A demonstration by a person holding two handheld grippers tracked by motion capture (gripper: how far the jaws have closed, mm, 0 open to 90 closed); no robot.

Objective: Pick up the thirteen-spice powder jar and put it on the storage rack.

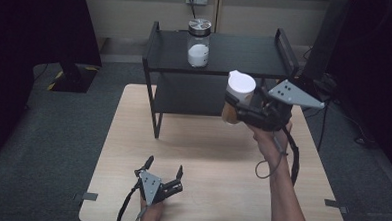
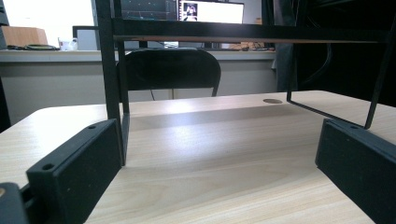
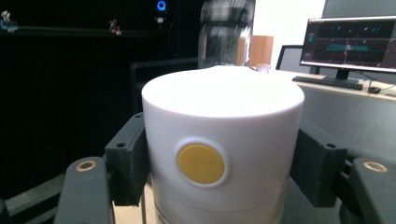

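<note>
- Right claw [image 1: 236, 108] we see clamped on the white-lidded jar [image 1: 238, 95], held above the bench [image 1: 202, 156] at 2 o'clock, beside the black shelf [image 1: 221, 54].
- Left claw [image 1: 162, 172] rests wide open and empty on the bench at 6 o'clock.
- Glass jar [image 1: 198, 42] stands on the shelf at 12 o'clock.

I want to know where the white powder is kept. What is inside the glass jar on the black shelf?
The glass jar on the black shelf holds a white powdery fill in its lower half. Its metal lid covers the top, so the upper inside is not fully visible.
</note>
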